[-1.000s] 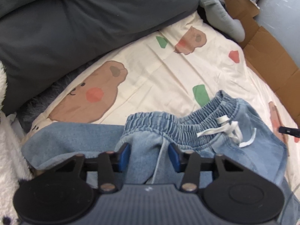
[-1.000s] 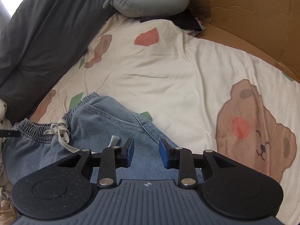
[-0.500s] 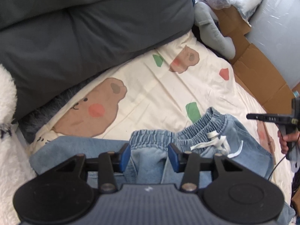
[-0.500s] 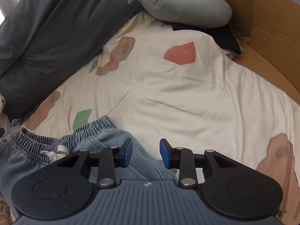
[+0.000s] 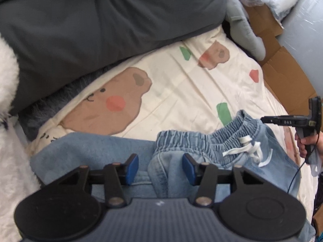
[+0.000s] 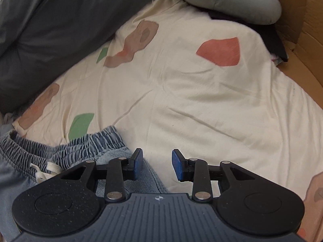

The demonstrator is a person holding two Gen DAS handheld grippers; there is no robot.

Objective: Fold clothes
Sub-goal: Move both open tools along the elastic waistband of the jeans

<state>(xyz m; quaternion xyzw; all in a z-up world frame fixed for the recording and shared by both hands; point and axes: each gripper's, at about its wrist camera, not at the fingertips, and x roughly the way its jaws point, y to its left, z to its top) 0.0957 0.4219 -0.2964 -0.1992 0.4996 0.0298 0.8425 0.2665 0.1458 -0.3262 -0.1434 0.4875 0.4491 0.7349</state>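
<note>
Light blue jeans [image 5: 232, 141] with an elastic waistband and a white drawstring [image 5: 248, 149] lie crumpled on the cream bear-print sheet [image 5: 181, 92]. My left gripper [image 5: 160, 169] is open just above them, and a raised fold of denim stands between its blue pads without being pinched. My right gripper [image 6: 157, 164] is open over the right end of the waistband; its left pad is above the jeans [image 6: 97, 143] and its right pad above bare sheet. The left wrist view also shows the right gripper's tip [image 5: 262, 119], held by a hand [image 5: 304, 143].
A blue garment [image 5: 90, 147] lies flat under the jeans at the left. A dark grey duvet [image 5: 101, 20] banks up along the far side. A grey plush cushion [image 6: 232, 2] and cardboard [image 5: 282, 70] border the far right. White fluffy fabric [image 5: 6, 70] is at the left edge.
The right gripper has moved from over the jeans' leg up to the waistband's right end. The left gripper has drawn back and up a little. Both stay open.
</note>
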